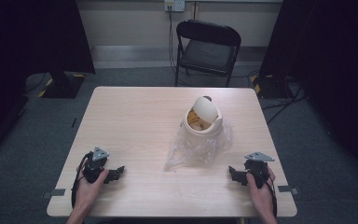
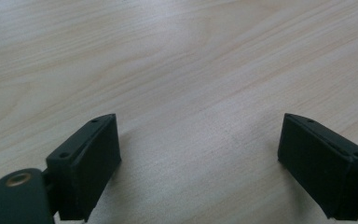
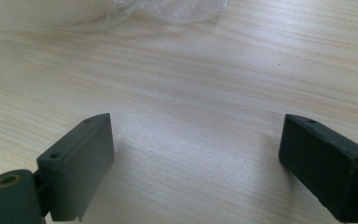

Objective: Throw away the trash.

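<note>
A: Where's the bin?

B: Small cream bin (image 1: 203, 122) stands upright on the bench (image 1: 135, 121), long axis vertical, right of centre and nearer the far edge. Its domed swing lid (image 1: 205, 108) is tipped; the opening faces the left edge, something yellowish inside. Clear plastic bag (image 1: 196, 145) lies crumpled around and under the base, spilling toward the near edge.

A: Any label or print?

B: None legible on bin or bag in the high view. In the right gripper view a crumpled edge of the bag (image 3: 168, 10) shows at the top; no writing there either.

A: Grippers?

B: Left gripper (image 1: 117, 172) sits low near the near-left corner, jaws wide apart, nothing between them, pointing along the near edge toward the middle. Left gripper view: bare wood grain between both jaws.

A: Right one?

B: Right gripper (image 1: 233, 172) is near the near-right corner, pointing inward toward the left one, jaws also spread wide and empty. Both are well apart from bin and bag, which lie between them but further up the bench.

A: Off the bench?

B: Black folding chair (image 1: 208, 46) beyond the far edge, wall socket (image 1: 174, 5) above it.
</note>
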